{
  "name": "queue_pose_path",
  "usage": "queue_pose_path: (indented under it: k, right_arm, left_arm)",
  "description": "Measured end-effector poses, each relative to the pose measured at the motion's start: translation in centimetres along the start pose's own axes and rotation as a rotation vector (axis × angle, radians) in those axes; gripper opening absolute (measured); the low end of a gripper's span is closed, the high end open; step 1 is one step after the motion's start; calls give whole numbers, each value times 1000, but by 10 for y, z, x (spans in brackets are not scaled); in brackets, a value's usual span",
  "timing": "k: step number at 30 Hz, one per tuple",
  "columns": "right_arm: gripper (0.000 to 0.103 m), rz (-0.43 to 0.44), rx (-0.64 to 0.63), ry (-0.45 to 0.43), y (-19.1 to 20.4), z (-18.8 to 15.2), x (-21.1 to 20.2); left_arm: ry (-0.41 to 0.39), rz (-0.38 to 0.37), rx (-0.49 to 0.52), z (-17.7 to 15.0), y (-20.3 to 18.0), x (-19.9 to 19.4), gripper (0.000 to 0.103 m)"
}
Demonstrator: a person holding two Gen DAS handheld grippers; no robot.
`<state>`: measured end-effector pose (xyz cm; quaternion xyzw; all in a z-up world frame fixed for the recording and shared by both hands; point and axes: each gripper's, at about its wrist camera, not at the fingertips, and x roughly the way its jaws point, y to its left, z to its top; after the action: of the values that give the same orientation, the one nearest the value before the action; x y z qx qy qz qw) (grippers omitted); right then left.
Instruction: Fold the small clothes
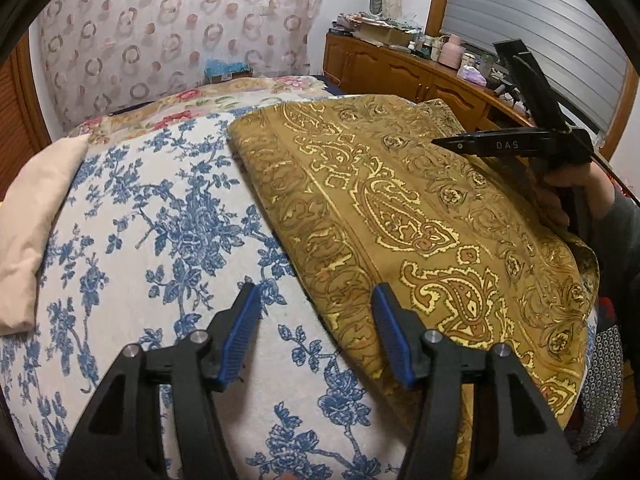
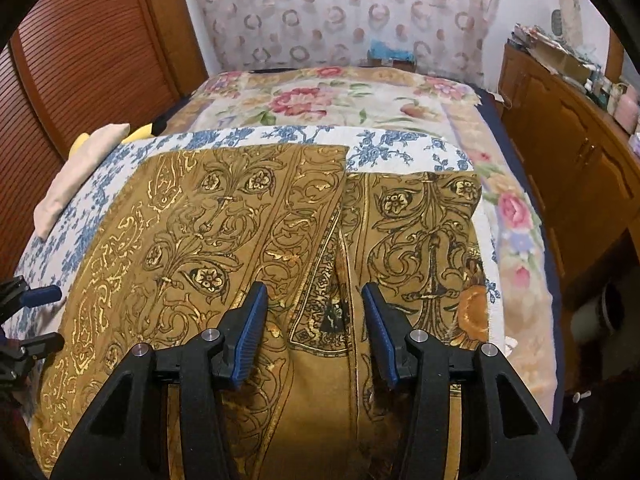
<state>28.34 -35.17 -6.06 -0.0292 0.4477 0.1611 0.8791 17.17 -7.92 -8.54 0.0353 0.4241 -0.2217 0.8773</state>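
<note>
Mustard paisley cloth [image 2: 248,216] lies half-folded on blue-floral bedspread [image 1: 160,208]. Left gripper [image 1: 316,334] at cloth's near-left edge, right gripper [image 2: 314,332] over its centre fold; both jaws half-open, empty. Pinch edge layers squarely.

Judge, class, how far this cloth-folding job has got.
Done: the mustard paisley cloth lies on the bed, one flap already lapped over. In hand: nothing; the left tool and right tool hang open above it. Left: gripping and further folds.
</note>
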Motion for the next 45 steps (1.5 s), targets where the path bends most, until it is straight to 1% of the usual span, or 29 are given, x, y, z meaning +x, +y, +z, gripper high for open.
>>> queue_pose_path:
  k: [2, 4, 5, 7, 13, 18, 22, 24, 27, 30, 32, 34, 36, 37, 38, 40, 43, 45]
  right_arm:
    - [45, 13, -6, 3, 0, 0, -1]
    - [32, 34, -18, 6, 2, 0, -1]
    - [29, 42, -33, 8, 5, -1, -1]
    - [18, 47, -54, 8, 10, -2, -1]
    - [7, 32, -105, -14, 20, -4, -7]
    - [4, 15, -123, -89, 26, -1, -27]
    - [4, 0, -142, -156, 34, 4, -50]
    - [4, -12, -152, -180, 36, 8, -62]
    - [3, -32, -163, -202, 34, 13, -78]
    - [3, -81, -155, -220, 25, 19, -97]
    - [3, -108, -107, -213, 8, 22, -103]
    - [4, -121, -62, -146, -10, 22, -93]
    - [12, -138, -26, -74, -25, 15, -76]
    - [16, -143, -22, -54, -29, 10, -70]
    - [18, -147, -19, -46, -32, 5, -67]
    - [32, -143, -7, -54, -35, -7, -67]
    - [36, -150, 7, -78, -35, -24, -76]
    - [36, -161, -1, -96, -30, -36, -84]
  left_arm:
    - [5, -8, -12, 0, 1, 1, 59]
    - [5, -11, -15, 0, 2, 1, 59]
    - [6, -8, -13, 0, 2, 1, 59]
    - [7, 1, -4, 0, 1, 2, 60]
    - [6, 1, -7, 0, 1, 2, 60]
    - [6, 0, -8, 0, 1, 2, 60]
    - [10, -12, 1, 0, 3, 0, 60]
    - [9, -31, -21, 0, 7, -3, 60]
    - [-40, -47, -49, 3, 12, -17, 60]
    - [-81, -49, -52, 6, 13, -30, 60]
    - [-93, -55, -48, 7, 12, -36, 60]
    - [-95, -58, -47, 7, 9, -37, 60]
    - [-94, -67, -43, 5, 5, -35, 60]
    - [-92, -71, -39, 4, 2, -33, 60]
    - [-89, -74, -38, 2, 0, -33, 60]
    - [-76, -80, -31, 1, -5, -30, 60]
    - [-67, -72, -13, -1, -13, -29, 60]
    - [-72, -77, -3, -3, -19, -30, 60]
